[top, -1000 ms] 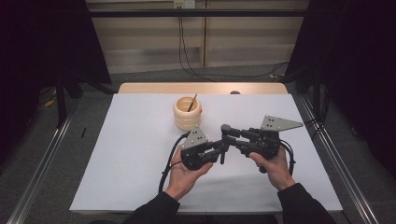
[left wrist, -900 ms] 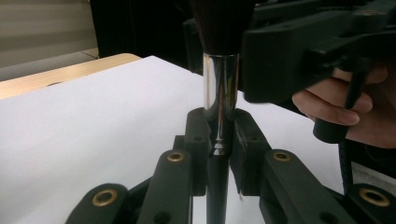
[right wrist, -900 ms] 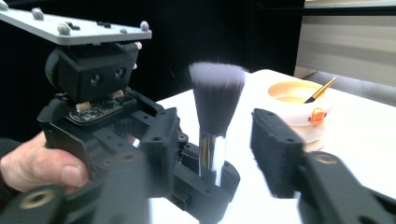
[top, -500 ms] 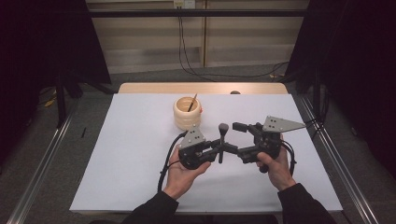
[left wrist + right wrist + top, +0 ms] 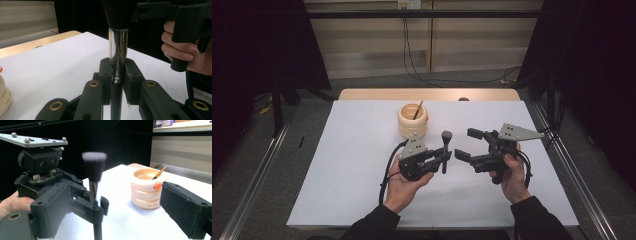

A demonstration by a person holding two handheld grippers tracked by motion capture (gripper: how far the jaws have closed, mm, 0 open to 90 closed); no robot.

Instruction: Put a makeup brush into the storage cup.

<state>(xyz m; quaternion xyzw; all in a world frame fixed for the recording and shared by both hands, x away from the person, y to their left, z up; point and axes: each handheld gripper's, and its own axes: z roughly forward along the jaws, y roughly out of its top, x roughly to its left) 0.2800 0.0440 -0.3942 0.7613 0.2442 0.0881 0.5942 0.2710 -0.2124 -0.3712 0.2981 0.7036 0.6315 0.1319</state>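
My left gripper clamps its jaws on the makeup brush, upright near the table's middle. My right gripper, jaws just opened and empty, has handed it over.

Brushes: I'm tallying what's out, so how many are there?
2. A makeup brush stands upright, clamped in the left gripper; a thin brush leans inside the cream holder. More may be hidden in it.
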